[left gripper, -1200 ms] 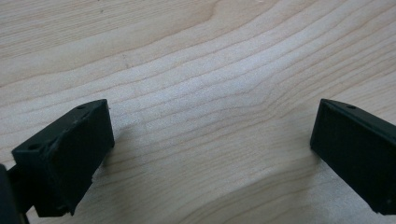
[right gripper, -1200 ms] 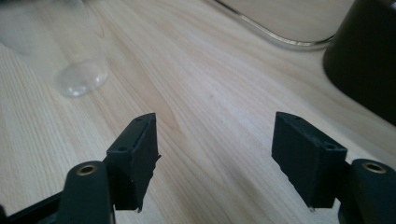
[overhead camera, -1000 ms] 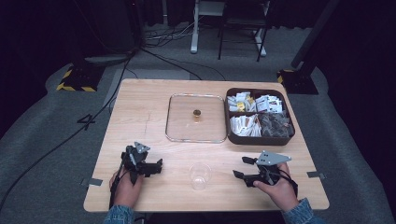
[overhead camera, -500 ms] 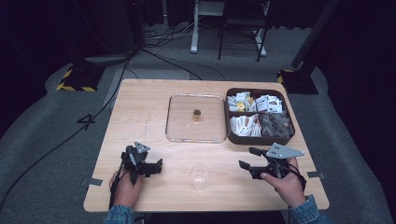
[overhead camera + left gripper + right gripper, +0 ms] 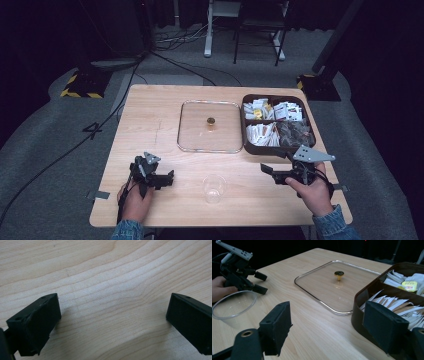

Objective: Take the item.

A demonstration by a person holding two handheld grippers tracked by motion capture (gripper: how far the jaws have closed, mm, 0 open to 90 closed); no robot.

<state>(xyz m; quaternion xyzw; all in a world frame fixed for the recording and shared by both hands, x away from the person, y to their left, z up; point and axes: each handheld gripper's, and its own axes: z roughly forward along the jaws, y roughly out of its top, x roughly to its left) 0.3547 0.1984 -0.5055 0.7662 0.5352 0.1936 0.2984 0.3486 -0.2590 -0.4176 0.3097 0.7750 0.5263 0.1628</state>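
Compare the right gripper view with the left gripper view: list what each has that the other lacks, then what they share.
Right gripper view alone: the clear plastic cup, the glass lid with its gold knob, the brown compartment box of tea packets, and the left gripper in a hand.
Left gripper view alone: a close look at bare wood grain between its own open jaws.
Both: the wooden table and a pair of black jaws standing apart with nothing between them.
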